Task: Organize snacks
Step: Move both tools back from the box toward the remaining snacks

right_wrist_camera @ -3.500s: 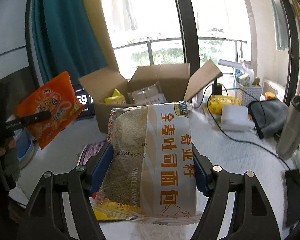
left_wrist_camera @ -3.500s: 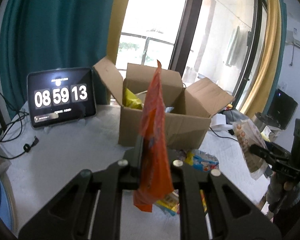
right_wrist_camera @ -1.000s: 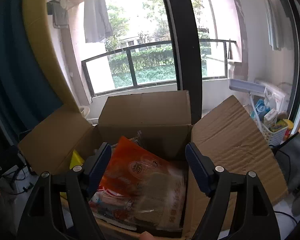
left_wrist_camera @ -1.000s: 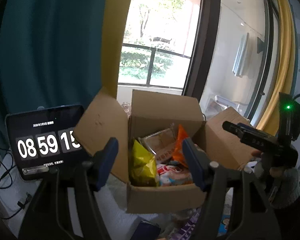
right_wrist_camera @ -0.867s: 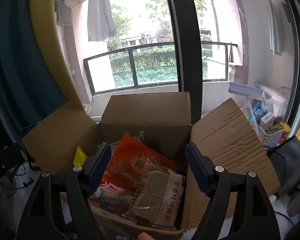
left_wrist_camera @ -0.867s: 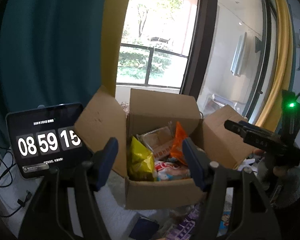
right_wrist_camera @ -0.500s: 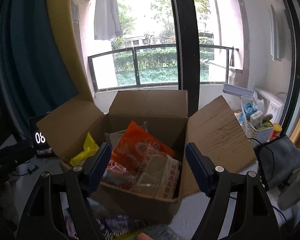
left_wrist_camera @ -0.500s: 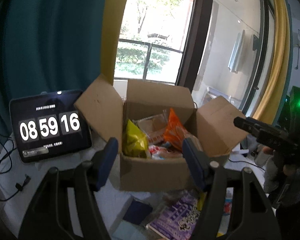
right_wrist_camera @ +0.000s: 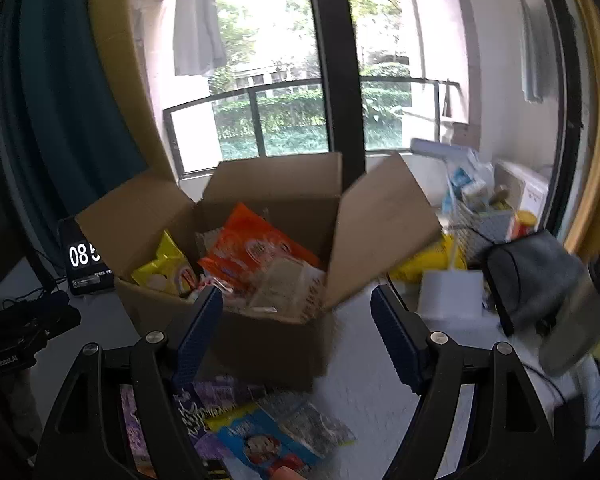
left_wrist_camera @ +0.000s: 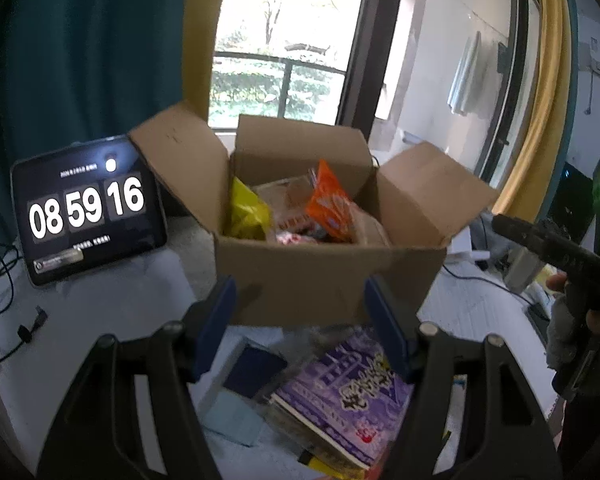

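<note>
Both grippers are empty with their jaws apart, so the next pick is what matters. The cardboard box [left_wrist_camera: 328, 276] stands open on the white tabletop [left_wrist_camera: 112, 312], already holding an orange bag [left_wrist_camera: 330, 208], a yellow bag [left_wrist_camera: 246, 212] and a bread pack [right_wrist_camera: 288, 284]. The loose snacks lie on the near side of the box, between it and the grippers.

The left gripper [left_wrist_camera: 300, 332] looks down over a purple packet [left_wrist_camera: 348, 392], which sits just below and slightly right of its jaws, lying flat with its long axis running away from the gripper and slanted to the right. A dark blue pack [left_wrist_camera: 256, 368] lies just beside it on the left. The right gripper [right_wrist_camera: 296, 332] has a blue cartoon packet [right_wrist_camera: 264, 448] low in its view, left of centre between the fingers, with a clear crinkled bag [right_wrist_camera: 312, 420] next to it.

Judging by this, the left gripper is the nearer one to the purple packet, and would need to tip further down to reach it; the right suits the blue packet.
</note>
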Demonstrator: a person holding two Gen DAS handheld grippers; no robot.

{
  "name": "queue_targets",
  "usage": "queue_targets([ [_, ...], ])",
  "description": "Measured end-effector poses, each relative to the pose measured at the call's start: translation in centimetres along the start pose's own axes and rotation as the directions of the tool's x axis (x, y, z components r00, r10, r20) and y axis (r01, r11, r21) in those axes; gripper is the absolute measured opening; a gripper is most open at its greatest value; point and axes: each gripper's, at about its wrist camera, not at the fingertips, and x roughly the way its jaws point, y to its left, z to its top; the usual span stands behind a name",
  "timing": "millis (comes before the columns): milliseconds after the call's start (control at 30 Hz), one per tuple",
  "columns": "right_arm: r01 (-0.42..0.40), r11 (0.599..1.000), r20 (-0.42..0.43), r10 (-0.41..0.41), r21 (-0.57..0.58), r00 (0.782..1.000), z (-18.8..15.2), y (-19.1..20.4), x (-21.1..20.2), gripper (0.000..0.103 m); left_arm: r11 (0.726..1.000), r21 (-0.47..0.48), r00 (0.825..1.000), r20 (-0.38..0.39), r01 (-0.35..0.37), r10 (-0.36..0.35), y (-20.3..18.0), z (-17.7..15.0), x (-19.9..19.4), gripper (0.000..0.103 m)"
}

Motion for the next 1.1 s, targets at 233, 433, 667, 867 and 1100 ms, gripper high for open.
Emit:
queue_targets([
  [233,0.009,0.998,-0.05,-0.006,0.055,0.999,-3.3,-2.2,-0.2,0.08,1.0,-0.002,0.998,-0.059,0.0,0.0,-0.4,-2.3,0.9,0.068],
  [433,-0.002,0.997,-0.135,0.012,0.076,0.991,-7.1,-2.8,1.0,0.08,1.0,-0.012,0.995,-0.103,-0.002,0.001,-0.4,-4.1,1.6,0.068],
  [667,-0.009,0.994,-0.237,0.035,0.109,0.971,-10.8,-3.3,3.5,0.08,1.0,-0.019,0.988,-0.154,-0.01,0.007,-0.1,-6.0,2.5,0.068],
  [867,-0.027,0.987,-0.265,0.069,0.158,0.962,-11.7,-3.8,5.4,0.085,1.0,-0.028,0.982,-0.188,-0.01,0.004,-0.1,-7.3,2.6,0.068],
  [1100,-0.082,0.977,-0.316,0.142,0.195,0.938,-12.2,-3.8,8.4,0.087,1.0,0.015,0.979,-0.205,0.021,-0.017,-1.7,-8.4,2.0,0.068],
])
